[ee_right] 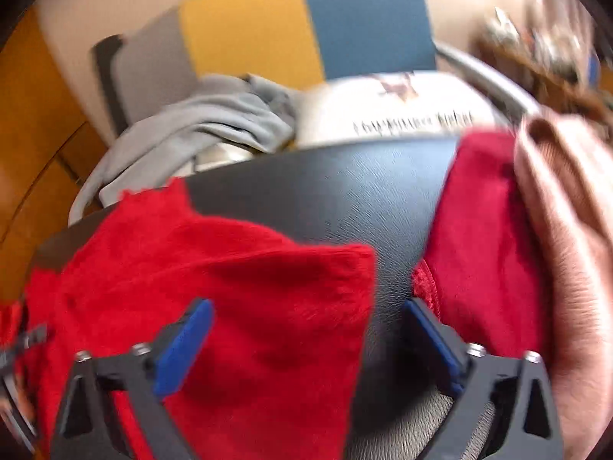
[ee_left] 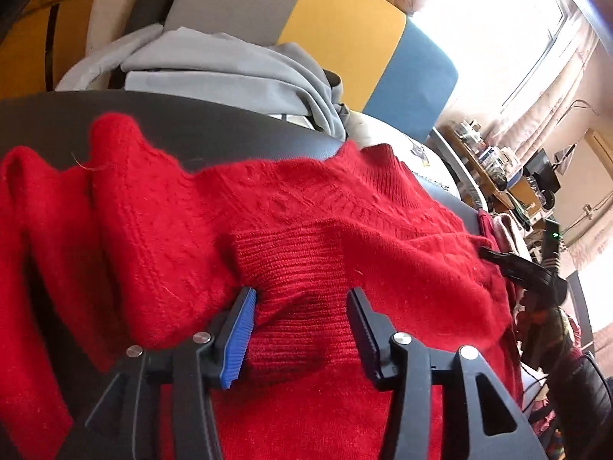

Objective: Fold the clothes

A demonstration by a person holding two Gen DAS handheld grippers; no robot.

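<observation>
A fluffy red knitted sweater lies spread over a black leather surface. Its ribbed cuff sits folded onto the body of the sweater. My left gripper is open just above it, with the cuff lying in the gap between the blue-padded fingers. In the blurred right wrist view, a straight edge of the red sweater reaches in between the fingers of my right gripper. That gripper is open, and its right finger hangs over the bare black surface.
Grey clothes are heaped behind the black surface, beside a white printed cushion. A dark red cloth and a pinkish-brown one lie at the right. Grey, yellow and blue panels stand behind, with a cluttered shelf by the window.
</observation>
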